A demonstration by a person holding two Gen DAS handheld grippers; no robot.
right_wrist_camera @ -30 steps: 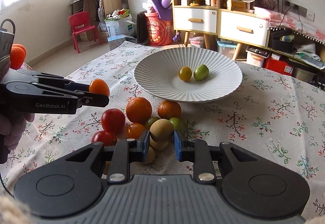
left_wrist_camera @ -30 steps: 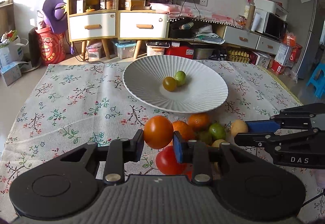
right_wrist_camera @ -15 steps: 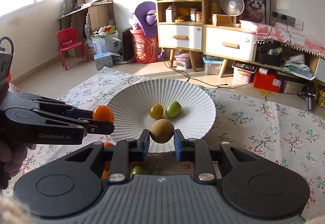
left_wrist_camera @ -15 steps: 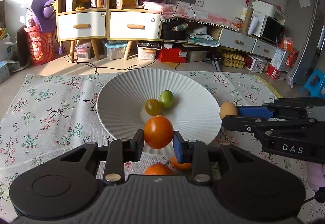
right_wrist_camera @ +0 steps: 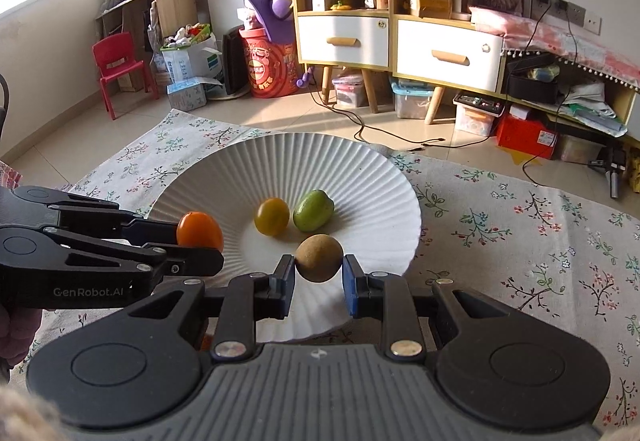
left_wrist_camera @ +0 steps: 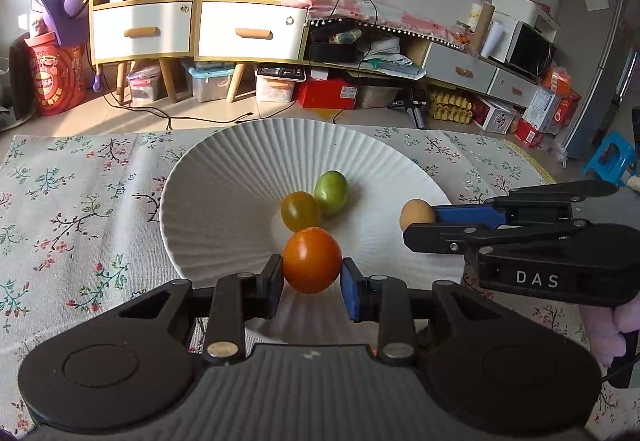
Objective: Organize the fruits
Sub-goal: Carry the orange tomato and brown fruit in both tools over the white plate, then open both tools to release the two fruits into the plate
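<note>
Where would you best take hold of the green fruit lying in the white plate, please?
Grip the green fruit across its narrower middle, coming from above. It lies tilted on its side, and the yellow fruit sits close on its left, so keep the tongs clear of that side.

Orange tomato [left_wrist_camera: 311,260] and brown fruit [right_wrist_camera: 319,257] held above white plate [left_wrist_camera: 224,177].

One white plate [right_wrist_camera: 360,169] carries two small fruits, one yellow [right_wrist_camera: 272,216], one green [right_wrist_camera: 313,210]; two more fruits, one orange [left_wrist_camera: 312,260], one brown [right_wrist_camera: 319,257], sit in two grippers.

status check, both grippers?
Left gripper shut on orange tomato. Right gripper shut on brown fruit. Both over plate; path clear.
</note>
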